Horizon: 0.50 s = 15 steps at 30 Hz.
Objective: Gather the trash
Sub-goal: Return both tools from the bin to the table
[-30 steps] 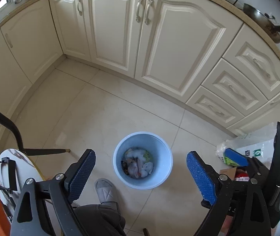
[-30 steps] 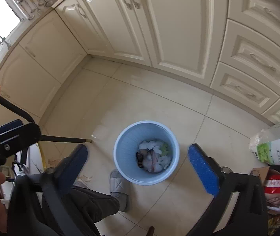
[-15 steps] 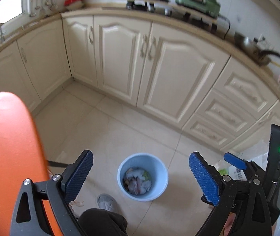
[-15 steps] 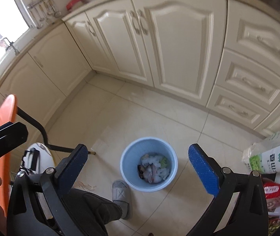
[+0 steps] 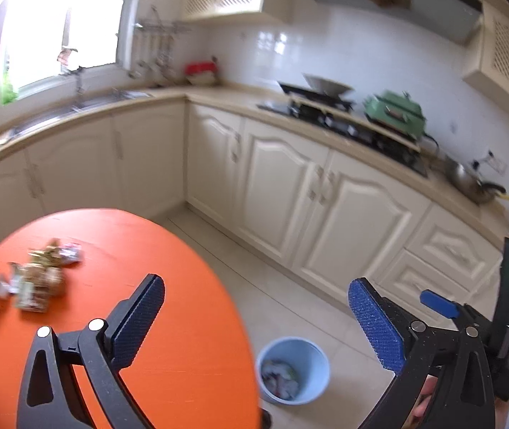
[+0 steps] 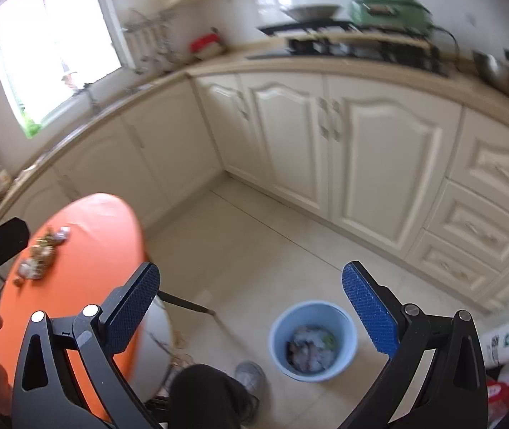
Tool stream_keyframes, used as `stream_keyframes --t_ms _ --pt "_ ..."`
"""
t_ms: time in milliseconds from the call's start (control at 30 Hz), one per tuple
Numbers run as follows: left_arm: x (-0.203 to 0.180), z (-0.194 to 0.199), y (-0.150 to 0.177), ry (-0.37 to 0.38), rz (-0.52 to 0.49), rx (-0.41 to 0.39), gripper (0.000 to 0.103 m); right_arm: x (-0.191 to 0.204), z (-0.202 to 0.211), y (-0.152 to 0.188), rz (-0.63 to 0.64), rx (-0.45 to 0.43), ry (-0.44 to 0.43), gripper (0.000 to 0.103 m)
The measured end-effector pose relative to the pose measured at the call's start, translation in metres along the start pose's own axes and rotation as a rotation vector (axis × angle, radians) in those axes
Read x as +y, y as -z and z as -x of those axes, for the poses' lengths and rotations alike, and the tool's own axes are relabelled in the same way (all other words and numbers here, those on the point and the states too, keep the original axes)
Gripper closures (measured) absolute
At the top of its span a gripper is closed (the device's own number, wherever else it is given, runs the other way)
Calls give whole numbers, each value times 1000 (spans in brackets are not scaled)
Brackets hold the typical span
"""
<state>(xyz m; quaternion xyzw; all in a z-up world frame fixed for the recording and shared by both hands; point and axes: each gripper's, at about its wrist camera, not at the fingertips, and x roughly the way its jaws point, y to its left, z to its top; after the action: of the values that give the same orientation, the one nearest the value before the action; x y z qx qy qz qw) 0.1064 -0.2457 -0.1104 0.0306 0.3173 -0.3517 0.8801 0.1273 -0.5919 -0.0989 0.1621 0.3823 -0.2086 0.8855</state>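
A pile of wrappers and scraps [image 5: 32,279] lies on the left part of a round orange table [image 5: 182,339]; it also shows in the right wrist view [image 6: 41,254]. A light blue bin [image 5: 292,370] with trash inside stands on the floor right of the table, also in the right wrist view [image 6: 313,339]. My left gripper [image 5: 256,321] is open and empty, above the table's right edge. My right gripper [image 6: 250,309] is open and empty, above the floor between table and bin; it shows at the right in the left wrist view [image 5: 436,304].
Cream cabinets [image 5: 326,207] run along the far side with a stove [image 5: 326,107] and a green appliance [image 5: 394,112] on the counter. A sink under the window [image 5: 57,111] is at left. My leg and slipper [image 6: 250,375] are beside the bin. Bags [image 6: 504,343] lie at right.
Both grippers have risen and tilted up from over the bin. The orange tabletop with the trash pile and the counter have come into view. Both grippers stay open.
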Motion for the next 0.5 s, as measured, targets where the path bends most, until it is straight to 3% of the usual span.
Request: stream_keyframes --t_ms 500 --pt "58 199 67 -236 132 -206 1 157 56 -19 209 -128 -219 0"
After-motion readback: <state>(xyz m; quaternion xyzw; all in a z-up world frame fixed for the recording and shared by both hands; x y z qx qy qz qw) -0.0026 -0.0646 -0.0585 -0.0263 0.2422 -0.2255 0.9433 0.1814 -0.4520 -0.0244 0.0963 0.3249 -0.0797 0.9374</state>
